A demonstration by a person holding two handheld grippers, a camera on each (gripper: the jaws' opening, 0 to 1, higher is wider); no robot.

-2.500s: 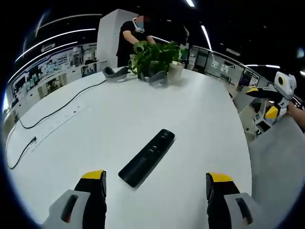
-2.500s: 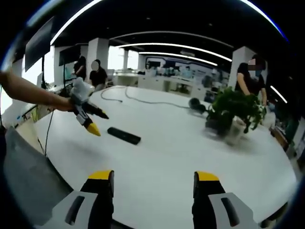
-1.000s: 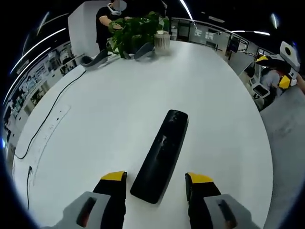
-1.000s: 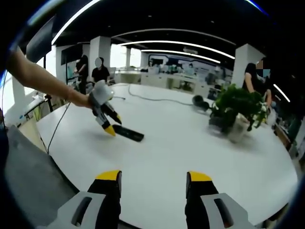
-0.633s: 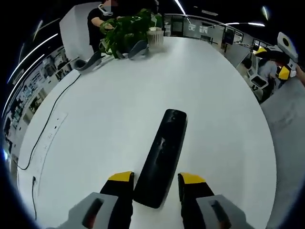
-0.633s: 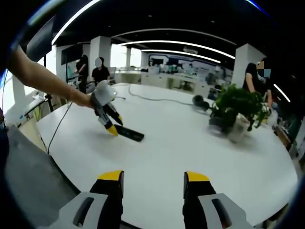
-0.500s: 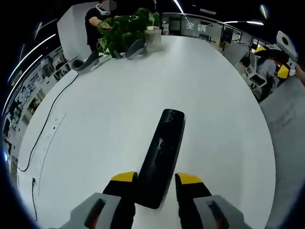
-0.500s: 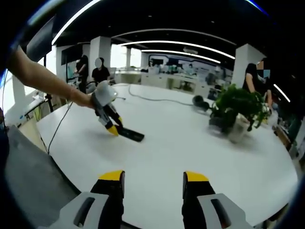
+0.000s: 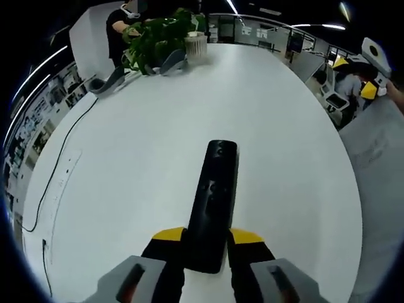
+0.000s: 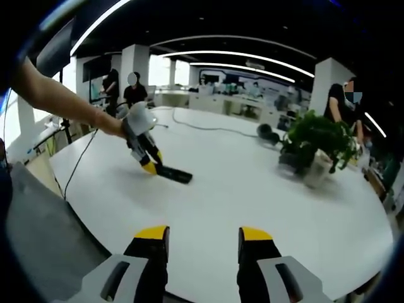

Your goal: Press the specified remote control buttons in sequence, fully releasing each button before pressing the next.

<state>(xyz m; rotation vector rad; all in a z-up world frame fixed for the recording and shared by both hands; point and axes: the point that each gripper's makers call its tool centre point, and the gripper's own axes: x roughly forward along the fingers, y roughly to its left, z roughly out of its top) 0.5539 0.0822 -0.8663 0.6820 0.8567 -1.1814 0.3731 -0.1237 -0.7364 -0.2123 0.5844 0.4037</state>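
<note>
Left gripper view puts the black remote [image 9: 213,203] at the centre of our white bench [image 9: 126,164], its long body running from six o'clock toward twelve. We see our left tongs [image 9: 207,238] closed in on its near end, one yellow-tipped jaw touching each side. At eleven o'clock stands a leafy plant [image 9: 153,39] with a pale ribbed pot [image 9: 196,45] beside it and two grey curved things just in front. A dark cable [image 9: 60,165] trails along the bench at nine o'clock. Our right tongs [image 9: 367,69] float off the bench edge at two o'clock.

Right gripper view shows the right tongs [image 10: 204,238] with a narrow gap, holding nothing, and the left tongs [image 10: 150,165] on the remote [image 10: 174,173] at ten o'clock. People stand beyond the far side of the bench.
</note>
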